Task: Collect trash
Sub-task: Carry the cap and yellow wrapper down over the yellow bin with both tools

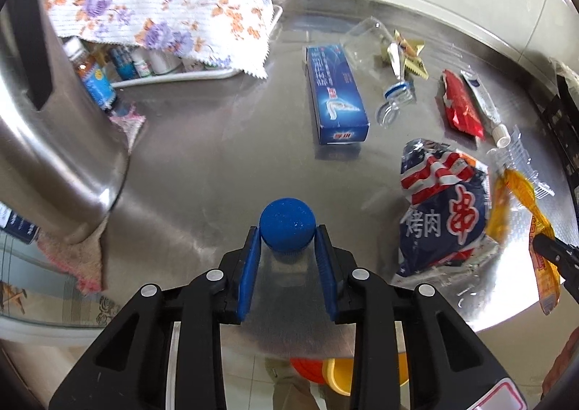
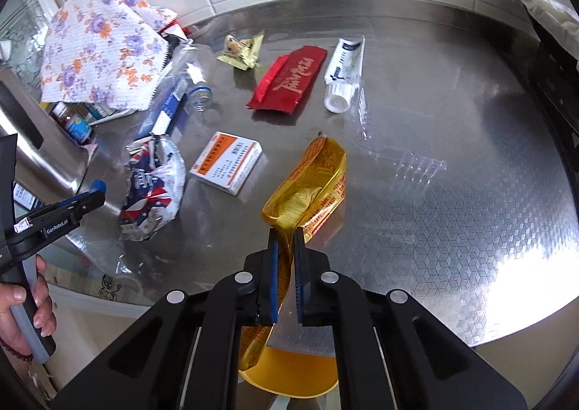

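Two grippers (image 1: 287, 229) (image 2: 286, 240), both around trash.

The left tool (image 2: 92, 193) carries the label "GenRoboLAI". The blue snack bag (image 1: 443, 214) shows "烤肉" and a big red "串".

Two wrist fisheyes above one counter

Both look forward and down, close over the round steel counter (image 1: 224, 142); they share the crumpled navy snack bag (image 1: 443, 214) (image 2: 153, 189).
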### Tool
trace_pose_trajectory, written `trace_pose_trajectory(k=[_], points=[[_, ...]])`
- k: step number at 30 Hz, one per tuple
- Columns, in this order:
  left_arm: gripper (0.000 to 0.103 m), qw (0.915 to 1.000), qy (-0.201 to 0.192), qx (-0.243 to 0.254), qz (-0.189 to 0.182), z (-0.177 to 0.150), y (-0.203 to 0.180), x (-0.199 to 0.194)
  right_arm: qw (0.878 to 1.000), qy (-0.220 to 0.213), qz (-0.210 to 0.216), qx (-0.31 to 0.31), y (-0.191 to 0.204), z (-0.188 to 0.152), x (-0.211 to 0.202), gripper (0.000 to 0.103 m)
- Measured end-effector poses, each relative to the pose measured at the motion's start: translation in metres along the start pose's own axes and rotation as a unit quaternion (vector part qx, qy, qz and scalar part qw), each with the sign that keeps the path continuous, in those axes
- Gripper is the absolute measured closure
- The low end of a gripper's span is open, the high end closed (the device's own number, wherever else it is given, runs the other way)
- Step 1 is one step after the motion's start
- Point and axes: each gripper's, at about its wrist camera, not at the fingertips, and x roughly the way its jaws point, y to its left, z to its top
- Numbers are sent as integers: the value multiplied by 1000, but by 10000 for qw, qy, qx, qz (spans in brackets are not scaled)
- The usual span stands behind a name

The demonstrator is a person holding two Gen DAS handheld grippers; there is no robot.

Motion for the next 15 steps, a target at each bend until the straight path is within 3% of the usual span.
trace_pose_trajectory(k=[7, 15], points=[[73, 9997, -240, -67, 82, -13, -1, -33, 9983, -317, 384, -318, 5, -6, -23, 100], [73, 9990, -430, 80, 44, -27, -4, -62, 9969, -637, 460, -68, -1, -13, -54, 101]])
